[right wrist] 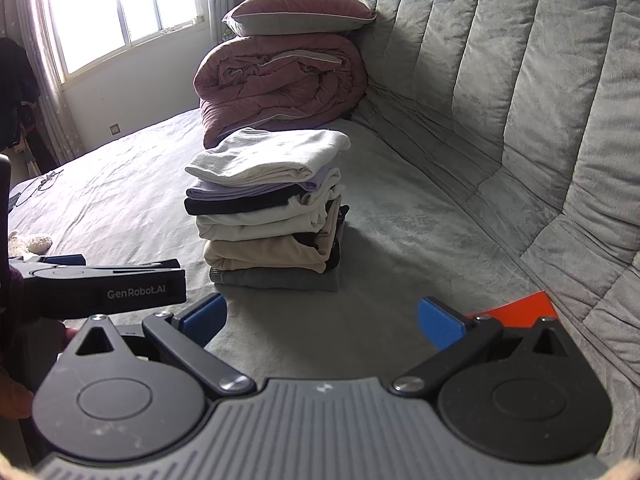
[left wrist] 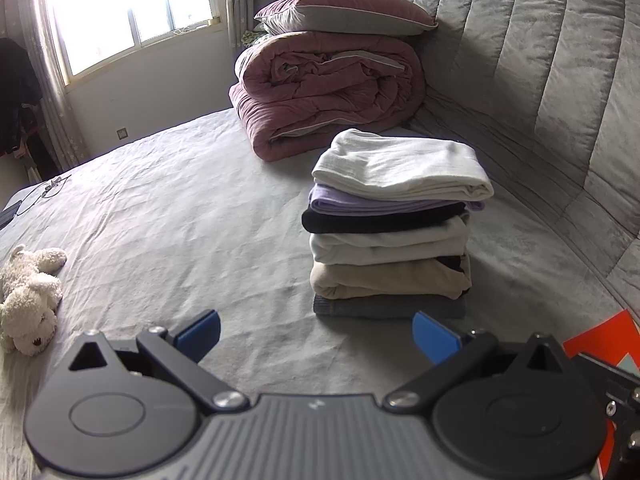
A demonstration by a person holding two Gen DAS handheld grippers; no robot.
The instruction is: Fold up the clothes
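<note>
Clothes stack (left wrist: 390, 224) untouched; left gripper (left wrist: 316, 334) and right gripper (right wrist: 322, 320) level, spread, seemingly empty.

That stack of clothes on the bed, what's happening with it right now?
Nothing is touching it. The stack of folded clothes sits on the grey bed, white piece on top. The left gripper and right gripper are both open and empty, short of the stack. No unfolded garment is in view.
</note>
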